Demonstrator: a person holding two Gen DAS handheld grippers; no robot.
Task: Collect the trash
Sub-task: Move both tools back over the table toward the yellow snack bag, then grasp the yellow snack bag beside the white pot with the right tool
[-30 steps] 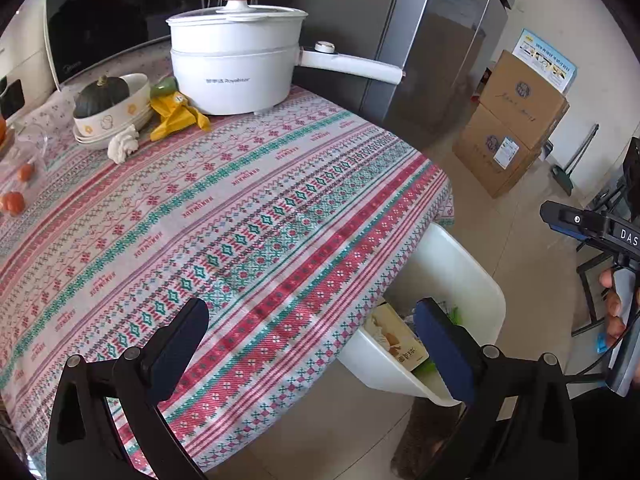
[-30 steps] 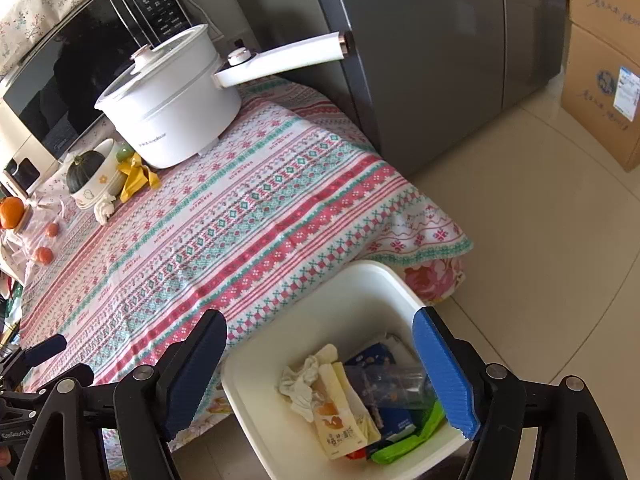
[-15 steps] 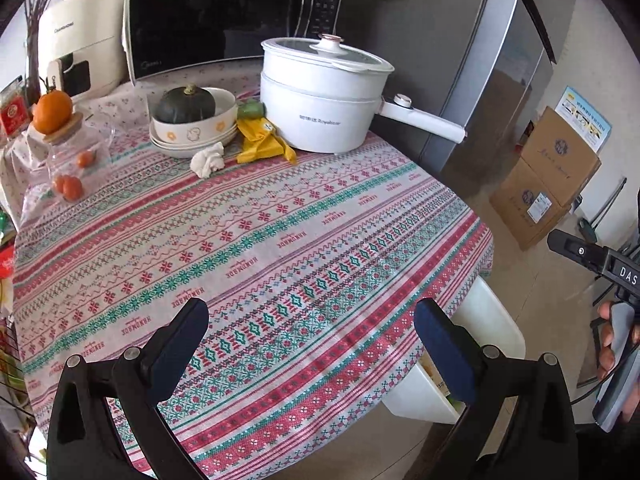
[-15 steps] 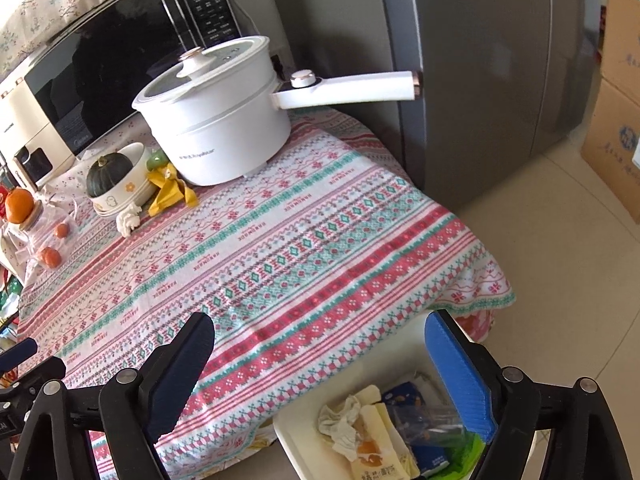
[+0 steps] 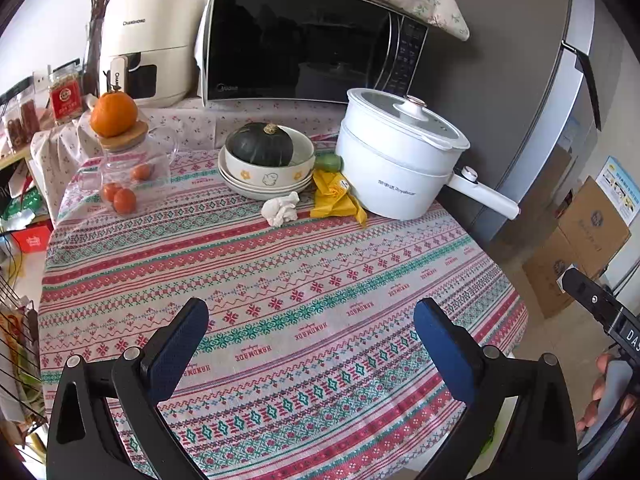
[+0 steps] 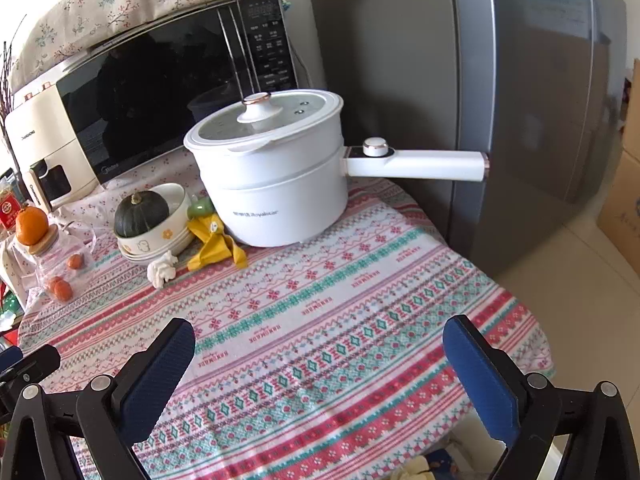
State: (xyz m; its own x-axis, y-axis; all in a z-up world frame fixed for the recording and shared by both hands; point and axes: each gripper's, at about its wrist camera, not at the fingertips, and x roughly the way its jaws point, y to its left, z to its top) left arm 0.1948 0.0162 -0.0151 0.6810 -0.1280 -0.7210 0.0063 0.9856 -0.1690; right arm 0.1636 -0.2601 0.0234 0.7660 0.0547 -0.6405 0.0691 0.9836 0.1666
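Observation:
A crumpled white tissue (image 5: pixel 281 209) and a yellow wrapper (image 5: pixel 335 200) lie on the patterned tablecloth (image 5: pixel 280 300) at the far side, between the bowl stack and the white pot; both also show in the right wrist view, tissue (image 6: pixel 162 269) and wrapper (image 6: pixel 216 245). A small green item (image 5: pixel 330 162) sits behind the wrapper. My left gripper (image 5: pixel 312 344) is open and empty over the table's near part. My right gripper (image 6: pixel 320 360) is open and empty above the near edge. The white bin (image 6: pixel 554 462) with trash peeks out below the table edge.
A white electric pot (image 5: pixel 394 160) with a long handle (image 6: pixel 420 164) stands at the back right. A bowl stack holding a dark squash (image 5: pixel 262 146), a glass jar with an orange (image 5: pixel 114 114), a microwave (image 5: pixel 304 40) and a grey fridge (image 6: pixel 520 100) surround the table. Cardboard boxes (image 5: pixel 580 248) stand on the floor.
Both grippers have risen and tilted up from the bin toward the table's far side. The bin has nearly left both views; the microwave and the trash items now show fully.

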